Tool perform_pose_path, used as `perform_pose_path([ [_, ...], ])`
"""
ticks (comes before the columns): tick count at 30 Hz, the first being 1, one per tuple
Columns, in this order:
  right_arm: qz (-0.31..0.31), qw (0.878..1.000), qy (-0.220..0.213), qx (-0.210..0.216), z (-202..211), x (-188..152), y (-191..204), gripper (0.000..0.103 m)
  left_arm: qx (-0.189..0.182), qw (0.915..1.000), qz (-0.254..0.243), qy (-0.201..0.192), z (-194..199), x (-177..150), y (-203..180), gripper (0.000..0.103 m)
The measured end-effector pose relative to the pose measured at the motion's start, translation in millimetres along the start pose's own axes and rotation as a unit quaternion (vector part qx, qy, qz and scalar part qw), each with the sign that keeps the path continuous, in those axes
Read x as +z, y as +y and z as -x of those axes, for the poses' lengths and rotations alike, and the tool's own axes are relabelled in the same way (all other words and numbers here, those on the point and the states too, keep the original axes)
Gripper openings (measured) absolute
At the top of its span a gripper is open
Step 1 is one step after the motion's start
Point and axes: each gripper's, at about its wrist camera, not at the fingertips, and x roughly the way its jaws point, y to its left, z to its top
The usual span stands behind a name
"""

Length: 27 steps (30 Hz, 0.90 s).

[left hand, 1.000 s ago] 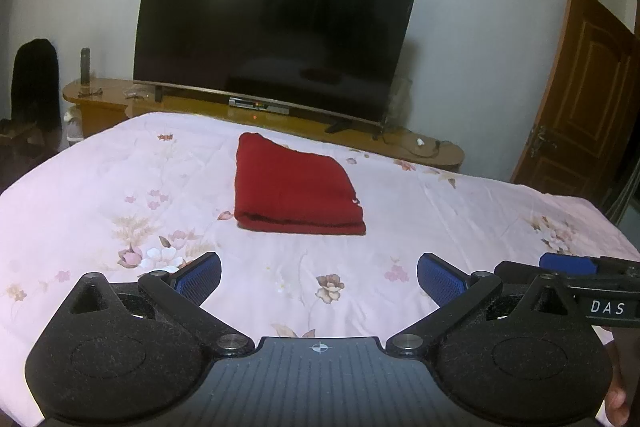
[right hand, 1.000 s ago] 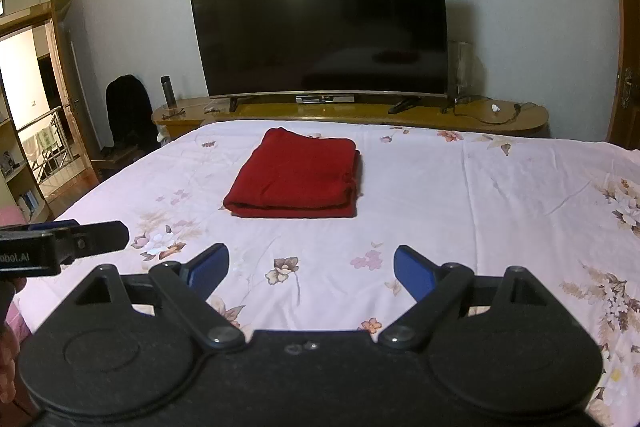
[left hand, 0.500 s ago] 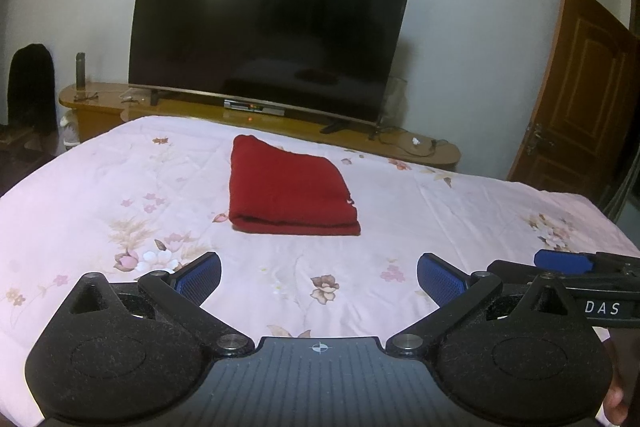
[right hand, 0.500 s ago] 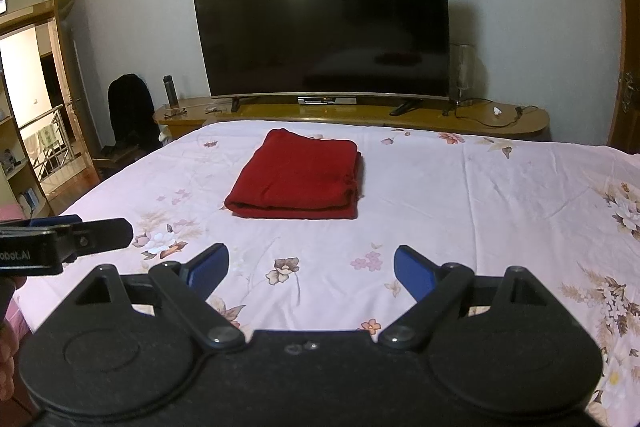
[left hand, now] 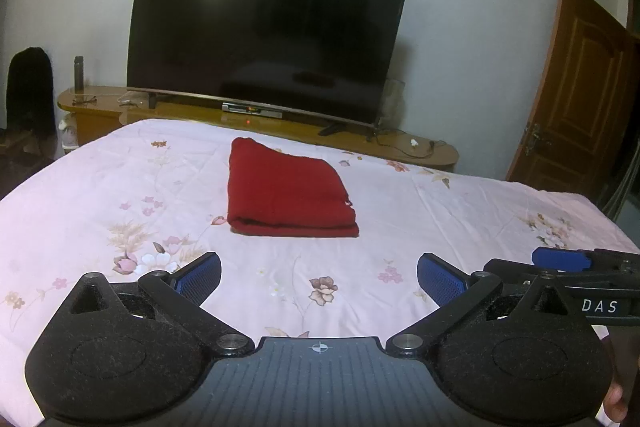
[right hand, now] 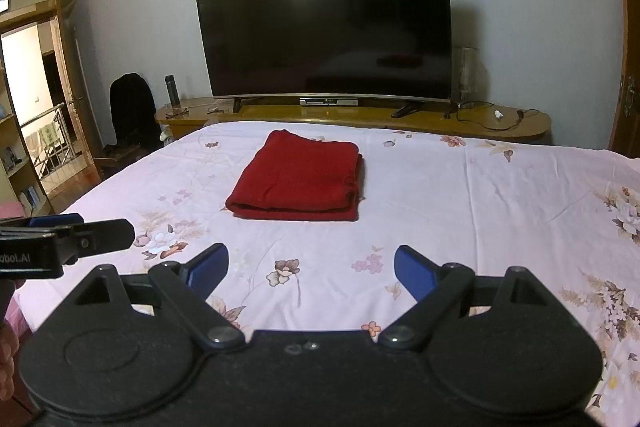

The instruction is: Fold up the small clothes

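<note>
red garment: folded into a flat rectangle, lying on the bed around mid-width, toward the far end; nothing touches it
bed cover: pale pink with flower print, lightly creased
left gripper: jaws wide apart, nothing between the blue pads; held above the near part of the bed, well short of the garment
right gripper: jaws wide apart too, empty; also above the near part of the bed, well short of the garment
left view only: brown door at right; right gripper comes in from the right edge as a side-on black bar with a blue pad and white letters
right view only: open doorway with a railing and shelves at left; left gripper comes in from the left edge
television: big dark screen on a low wooden stand past the foot of the bed, in both views
black shape: left of the stand, possibly a bag or a draped chair, too dark to tell
bottle: upright on the stand's left end
fingertip: bottom right corner of the left view
</note>
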Motion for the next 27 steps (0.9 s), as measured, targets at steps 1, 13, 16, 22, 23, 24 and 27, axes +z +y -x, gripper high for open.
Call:
perform_pose_path([
  [1,0.0,1.0,0.0,0.0,0.2,0.3,-0.2,0.09,0.0,1.0,0.0,0.0,0.0,0.0,0.0,0.103],
  [13,0.002,1.0,-0.001,0.003,-0.5,1.1,-2.4,0.09,0.001,1.0,-0.003,0.0,-0.9,0.0,-1.7,0.103],
  [16,0.002,1.0,0.0,0.003,-0.8,1.1,-2.8,0.09,0.001,1.0,-0.005,0.0,-1.3,0.3,-2.9,0.103],
  [22,0.003,1.0,0.0,0.003,-0.9,0.5,-4.7,0.09,0.001,0.9999,-0.01,-0.001,-2.7,-0.4,-4.5,0.103],
  [23,0.004,1.0,0.001,0.003,-1.1,0.3,-5.7,0.09,0.0,0.9999,-0.01,-0.001,-3.2,-0.5,-4.5,0.103],
  [24,0.004,1.0,0.001,0.004,-1.3,0.1,-6.8,0.09,0.0,0.9999,-0.013,-0.002,-3.5,-0.9,-4.8,0.103],
  [27,0.004,1.0,0.0,0.002,-0.8,0.3,-6.9,0.09,0.003,0.9997,-0.024,-0.007,-2.7,-2.0,-7.1,0.103],
])
